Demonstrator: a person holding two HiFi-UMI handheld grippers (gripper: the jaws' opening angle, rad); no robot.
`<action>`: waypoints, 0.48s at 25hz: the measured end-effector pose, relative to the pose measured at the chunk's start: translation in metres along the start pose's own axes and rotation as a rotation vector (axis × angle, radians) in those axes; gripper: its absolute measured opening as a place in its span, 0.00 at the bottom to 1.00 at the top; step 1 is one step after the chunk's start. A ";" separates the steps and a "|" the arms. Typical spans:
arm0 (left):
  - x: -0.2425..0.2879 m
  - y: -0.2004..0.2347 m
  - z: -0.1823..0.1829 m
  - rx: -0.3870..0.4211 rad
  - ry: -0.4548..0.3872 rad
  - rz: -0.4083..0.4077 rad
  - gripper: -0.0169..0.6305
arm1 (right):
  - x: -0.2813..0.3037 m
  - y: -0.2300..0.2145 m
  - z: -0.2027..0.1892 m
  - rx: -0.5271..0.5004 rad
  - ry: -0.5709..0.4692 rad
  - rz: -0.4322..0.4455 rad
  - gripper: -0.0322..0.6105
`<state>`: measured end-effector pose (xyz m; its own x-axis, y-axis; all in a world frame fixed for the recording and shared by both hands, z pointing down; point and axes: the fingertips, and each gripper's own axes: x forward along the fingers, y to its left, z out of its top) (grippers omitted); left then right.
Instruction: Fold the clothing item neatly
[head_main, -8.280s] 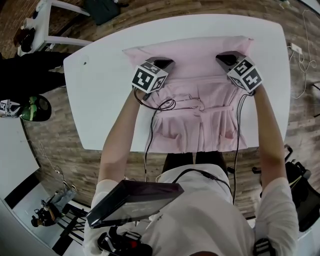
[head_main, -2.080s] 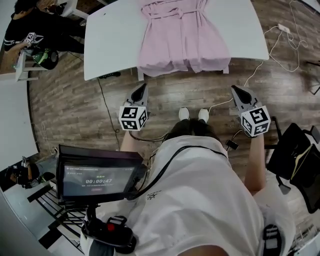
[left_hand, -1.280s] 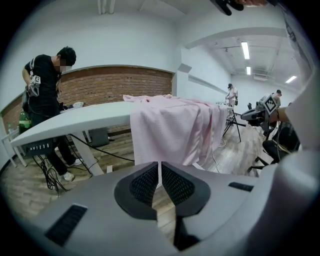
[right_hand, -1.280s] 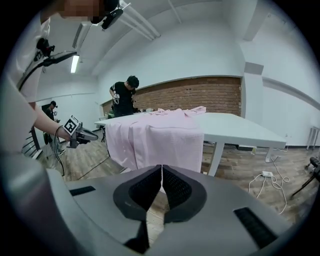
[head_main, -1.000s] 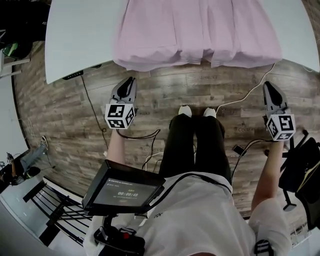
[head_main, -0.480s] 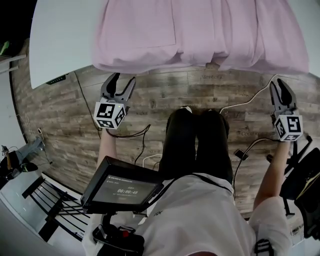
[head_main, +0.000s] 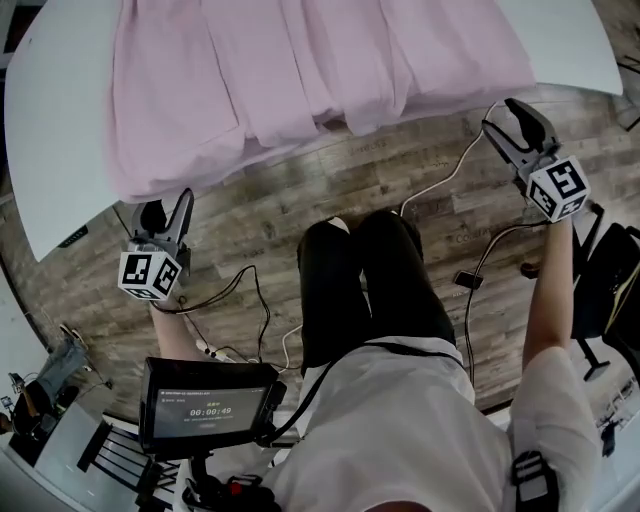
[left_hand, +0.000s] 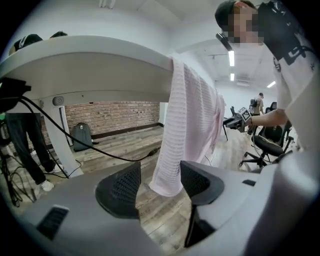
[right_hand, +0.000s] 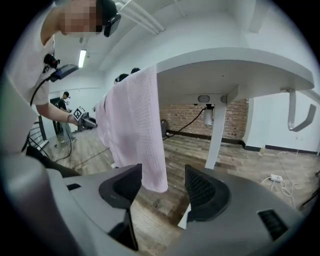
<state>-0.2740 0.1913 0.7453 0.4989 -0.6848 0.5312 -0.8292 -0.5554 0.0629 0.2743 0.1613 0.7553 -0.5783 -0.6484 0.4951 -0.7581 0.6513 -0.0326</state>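
A pink garment (head_main: 300, 60) lies spread on the white table (head_main: 50, 120), and its hem hangs over the near edge. My left gripper (head_main: 166, 208) is below the hem's left corner; its jaws have just been opening and stand open. In the left gripper view the hanging corner (left_hand: 170, 160) shows between the open jaws, with the pads not pressing on it. My right gripper (head_main: 503, 112) is at the hem's right corner, its jaws also just opened wide. In the right gripper view that corner (right_hand: 150, 160) hangs in line with the gap, untouched.
My legs in black trousers (head_main: 370, 280) stand on the wooden floor between the grippers. Cables (head_main: 245, 300) trail across the floor. A screen (head_main: 205, 408) hangs at my chest. A black chair (head_main: 610, 290) is at the right. A white table leg (right_hand: 217, 135) stands beyond the right gripper.
Both grippers went from shut to open. Both moved up to the garment's hanging hem, the left toward its left corner and the right toward its right corner.
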 end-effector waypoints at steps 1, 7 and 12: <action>0.003 0.000 0.002 0.003 0.003 -0.010 0.40 | 0.005 -0.001 0.008 0.013 -0.015 0.030 0.44; 0.007 -0.013 0.017 -0.010 0.002 -0.055 0.07 | 0.035 0.016 0.027 0.005 -0.019 0.171 0.08; -0.017 -0.034 0.028 -0.085 0.013 -0.102 0.05 | 0.011 0.037 0.041 0.034 -0.005 0.223 0.07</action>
<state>-0.2475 0.2085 0.7102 0.5786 -0.6203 0.5297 -0.7931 -0.5793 0.1879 0.2273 0.1620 0.7236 -0.7339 -0.4921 0.4682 -0.6214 0.7648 -0.1702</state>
